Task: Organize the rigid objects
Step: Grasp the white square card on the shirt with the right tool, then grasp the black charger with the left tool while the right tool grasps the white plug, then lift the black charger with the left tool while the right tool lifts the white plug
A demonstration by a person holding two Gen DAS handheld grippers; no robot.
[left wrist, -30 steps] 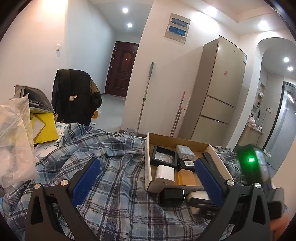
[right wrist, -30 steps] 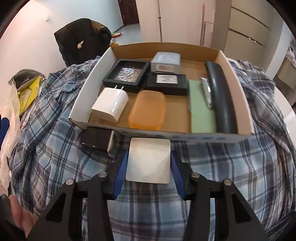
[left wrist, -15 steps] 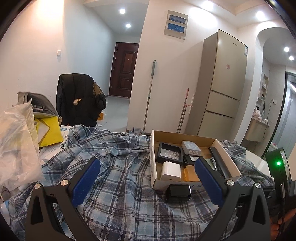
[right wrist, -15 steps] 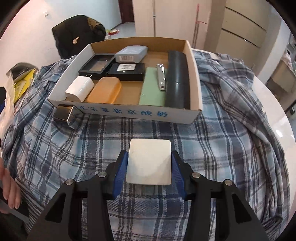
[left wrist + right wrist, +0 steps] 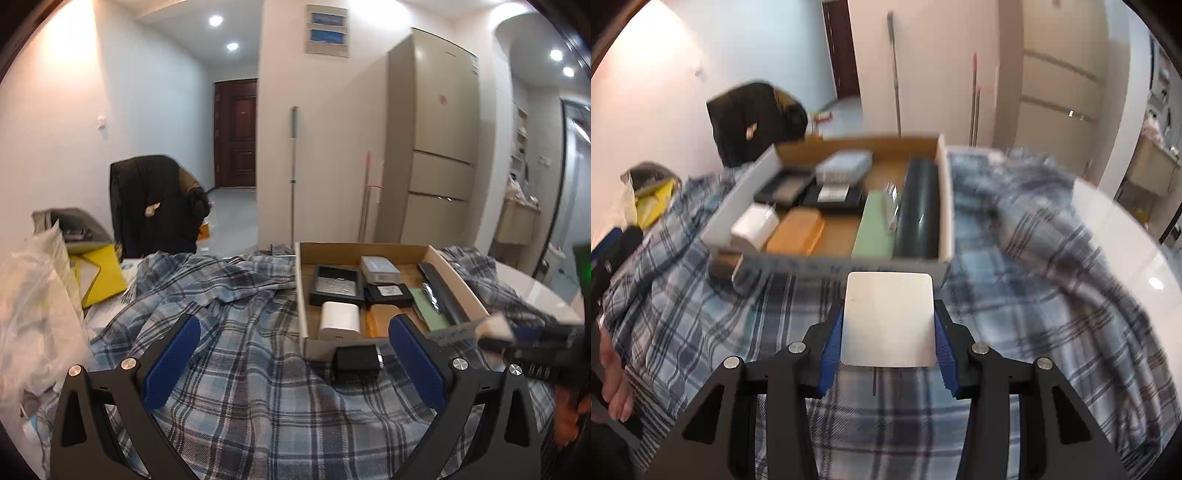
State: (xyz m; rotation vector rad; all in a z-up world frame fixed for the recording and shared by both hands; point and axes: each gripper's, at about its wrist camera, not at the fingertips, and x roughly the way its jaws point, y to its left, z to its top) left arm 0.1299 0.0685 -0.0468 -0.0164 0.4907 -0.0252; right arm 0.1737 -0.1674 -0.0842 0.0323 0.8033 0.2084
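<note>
1. Two grippers were in my hands. My right gripper (image 5: 888, 325) was closed about halfway on a flat, pale grey square plate with rounded corners (image 5: 888, 319), its blue pads (image 5: 833, 339) pressing the plate's two side edges.
2. I held the plate above the blue-and-white plaid cloth (image 5: 1015, 258) that covers the table, just in front of the near right corner of the shallow cardboard box (image 5: 943, 206).
3. My left gripper (image 5: 293, 363) stood wide open with nothing between its pads, low over the cloth to the left of the box.
4. In the box lay a white charger block (image 5: 755, 225) in the near left corner, an orange soap-like bar (image 5: 798, 232) beside it, a pale green flat slab (image 5: 875, 225), and a long black cylinder (image 5: 919, 206) along the right wall. A bare patch of cardboard showed between the orange bar and the green slab.
5. A small black adapter (image 5: 356, 360) sat on the cloth, touching the box's near wall at its left end.
6. I judged the plate stiff, thin and fairly light, and its smooth face looked slippery. Taking it by the opposite edges seemed right, since the flat face offers nothing to pinch.
7. A tilt could have let it slide out forward, so I thought it best kept level.
</note>
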